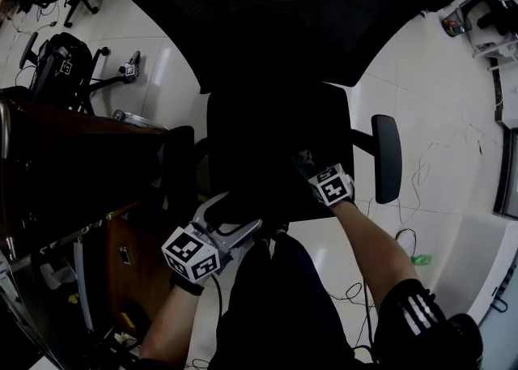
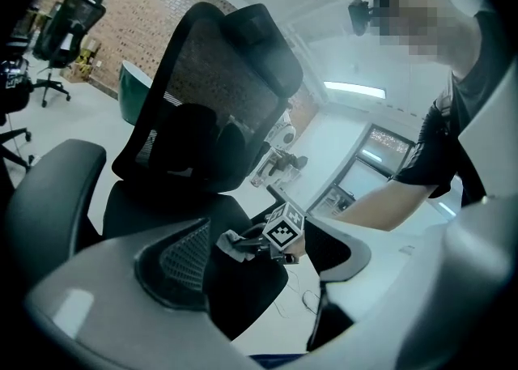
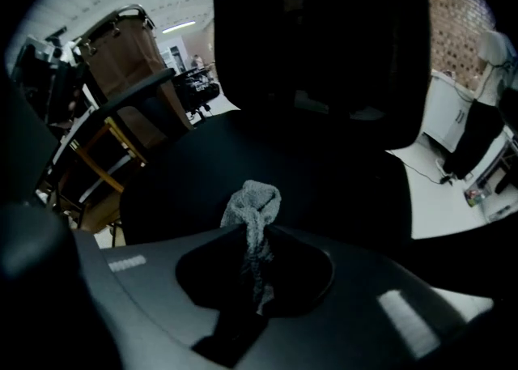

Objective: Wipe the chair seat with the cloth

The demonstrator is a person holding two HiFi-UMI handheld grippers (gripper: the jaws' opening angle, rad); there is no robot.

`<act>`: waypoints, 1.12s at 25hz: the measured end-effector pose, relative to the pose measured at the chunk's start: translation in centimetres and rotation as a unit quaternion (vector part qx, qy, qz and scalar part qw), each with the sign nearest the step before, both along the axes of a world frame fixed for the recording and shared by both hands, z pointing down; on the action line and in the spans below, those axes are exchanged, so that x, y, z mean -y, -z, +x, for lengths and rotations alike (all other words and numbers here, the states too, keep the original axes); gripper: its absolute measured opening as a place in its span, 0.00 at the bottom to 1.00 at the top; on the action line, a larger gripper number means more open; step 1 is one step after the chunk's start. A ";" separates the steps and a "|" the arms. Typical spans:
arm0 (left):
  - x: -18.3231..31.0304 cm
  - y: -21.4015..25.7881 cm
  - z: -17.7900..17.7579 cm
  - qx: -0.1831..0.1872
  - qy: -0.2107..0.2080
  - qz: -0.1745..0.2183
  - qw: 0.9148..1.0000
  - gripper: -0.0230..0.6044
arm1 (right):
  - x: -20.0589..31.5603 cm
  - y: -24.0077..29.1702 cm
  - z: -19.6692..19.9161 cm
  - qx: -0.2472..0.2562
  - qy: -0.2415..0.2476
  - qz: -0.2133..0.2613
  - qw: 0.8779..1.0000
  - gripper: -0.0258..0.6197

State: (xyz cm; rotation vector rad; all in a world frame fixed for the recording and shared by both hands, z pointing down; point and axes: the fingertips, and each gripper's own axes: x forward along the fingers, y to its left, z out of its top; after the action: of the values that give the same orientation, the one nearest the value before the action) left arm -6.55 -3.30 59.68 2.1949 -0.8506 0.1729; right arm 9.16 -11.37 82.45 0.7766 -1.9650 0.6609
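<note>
The black office chair's seat (image 1: pixel 271 146) lies below me in the head view, its mesh backrest (image 1: pixel 283 12) beyond. My right gripper (image 1: pixel 312 167) reaches over the seat's front right part, shut on a grey cloth (image 3: pixel 252 213) that bunches out past its jaws just above the seat (image 3: pixel 324 182). In the left gripper view the same cloth (image 2: pixel 231 244) hangs off the right gripper (image 2: pixel 243 245) over the seat's edge. My left gripper (image 1: pixel 239 227) stays off the seat's front left corner, open, with nothing between its jaws (image 2: pixel 275 295).
Armrests (image 1: pixel 387 158) flank the seat on both sides. A brown wooden desk (image 1: pixel 73 166) stands close on the left, with other chairs (image 1: pixel 61 65) behind it. Cables (image 1: pixel 405 239) and a green bottle (image 1: pixel 421 260) lie on the white floor to the right.
</note>
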 end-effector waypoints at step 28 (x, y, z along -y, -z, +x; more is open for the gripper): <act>-2.2 -0.5 1.2 0.007 -0.020 -0.026 0.999 0.66 | -13.1 -4.6 -6.0 0.011 0.144 -0.065 0.987 0.12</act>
State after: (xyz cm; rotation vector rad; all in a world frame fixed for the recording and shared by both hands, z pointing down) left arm -5.37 -1.15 60.22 2.1665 -0.8009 0.2274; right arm 3.19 1.70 87.10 0.3966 -1.9826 0.6173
